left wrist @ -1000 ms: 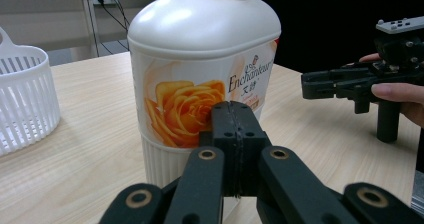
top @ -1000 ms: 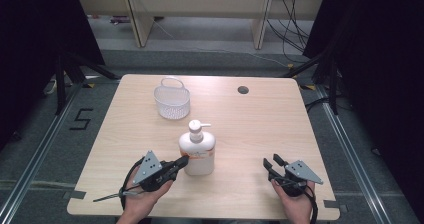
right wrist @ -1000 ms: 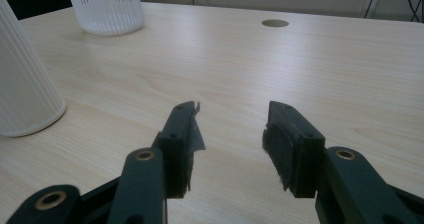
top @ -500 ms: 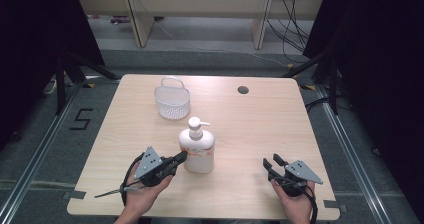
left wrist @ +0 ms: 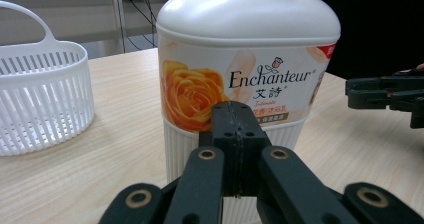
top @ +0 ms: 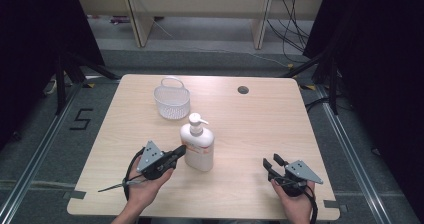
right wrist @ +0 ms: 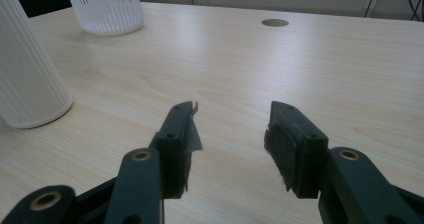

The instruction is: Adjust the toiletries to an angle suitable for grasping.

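A lab or test room set up for recordings. A pale wood-topped counter (top: 260, 129) with a round cable hole (top: 243, 90) stands alone on grey carpet tiles (top: 45, 134), black curtains (top: 380, 59) hang along both sides, loose cables (top: 295, 19) trail beyond its far edge, and a taped number five (top: 81, 119) marks the floor.
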Motion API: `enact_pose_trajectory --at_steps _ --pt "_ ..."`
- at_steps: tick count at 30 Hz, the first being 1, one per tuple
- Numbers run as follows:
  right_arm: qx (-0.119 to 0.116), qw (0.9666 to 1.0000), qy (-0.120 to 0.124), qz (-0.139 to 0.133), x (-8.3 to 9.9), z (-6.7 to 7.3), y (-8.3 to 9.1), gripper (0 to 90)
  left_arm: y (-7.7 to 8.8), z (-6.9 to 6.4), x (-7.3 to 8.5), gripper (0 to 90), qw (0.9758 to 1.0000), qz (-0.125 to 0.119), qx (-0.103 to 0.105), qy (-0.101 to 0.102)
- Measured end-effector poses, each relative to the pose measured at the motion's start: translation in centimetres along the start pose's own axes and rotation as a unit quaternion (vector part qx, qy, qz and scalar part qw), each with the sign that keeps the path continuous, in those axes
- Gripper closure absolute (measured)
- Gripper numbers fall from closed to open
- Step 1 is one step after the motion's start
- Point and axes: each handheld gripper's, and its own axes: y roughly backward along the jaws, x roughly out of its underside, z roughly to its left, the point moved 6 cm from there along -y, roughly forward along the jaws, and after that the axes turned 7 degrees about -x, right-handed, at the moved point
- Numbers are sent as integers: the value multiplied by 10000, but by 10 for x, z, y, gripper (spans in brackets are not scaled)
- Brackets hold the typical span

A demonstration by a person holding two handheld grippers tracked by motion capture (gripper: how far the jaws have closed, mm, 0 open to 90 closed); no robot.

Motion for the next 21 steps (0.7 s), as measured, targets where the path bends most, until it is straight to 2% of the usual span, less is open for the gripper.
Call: enact_pose_trajectory --at_steps 5,6,9,10,11,12,15,16,17,18,19,20,21 --pt "25 10000 -25 8 0 0 0 533 1 -2 0 875 10000 -59 -35 -70" --pt "59 10000 -27 -28 0 -1 0 530 4 -4 -2 833 9998 -150 -23 -118" --pt "46 10000 -29 -38 0 -1 0 526 9 -7 -6 793 9995 -262 -90 -170" --pt "47 10000 -23 -31 0 -1 0 524 14 -9 -12 723 9986 -435 -171 -251" --pt "47 10000 -23 -31 0 -1 0 524 14 -9 -12 680 9986 -435 -171 -251" --pt "48 10000 -29 -32 0 -1 0 523 18 -10 -17 680 9981 -508 -246 -262" --pt "53 10000 -2 7 0 0 0 521 21 -13 -30 568 9963 -756 -303 -257" --pt "6 10000 -37 5 0 0 0 520 22 -15 -34 502 9961 -784 -324 -261" --pt "6 10000 -37 5 0 0 0 520 21 -16 -38 502 9958 -804 -347 -269" --pt "51 10000 20 19 0 -1 1 518 19 -18 -42 442 9955 -837 -350 -262" --pt "51 10000 20 19 0 -1 1 518 18 -19 -45 442 9951 -878 -379 -252" --pt "83 10000 34 -14 -1 -1 0 517 15 -19 -49 408 9941 -958 -368 -363" --pt "83 10000 34 -14 -1 -1 0 517 13 -20 -52 408 9939 -973 -378 -355"
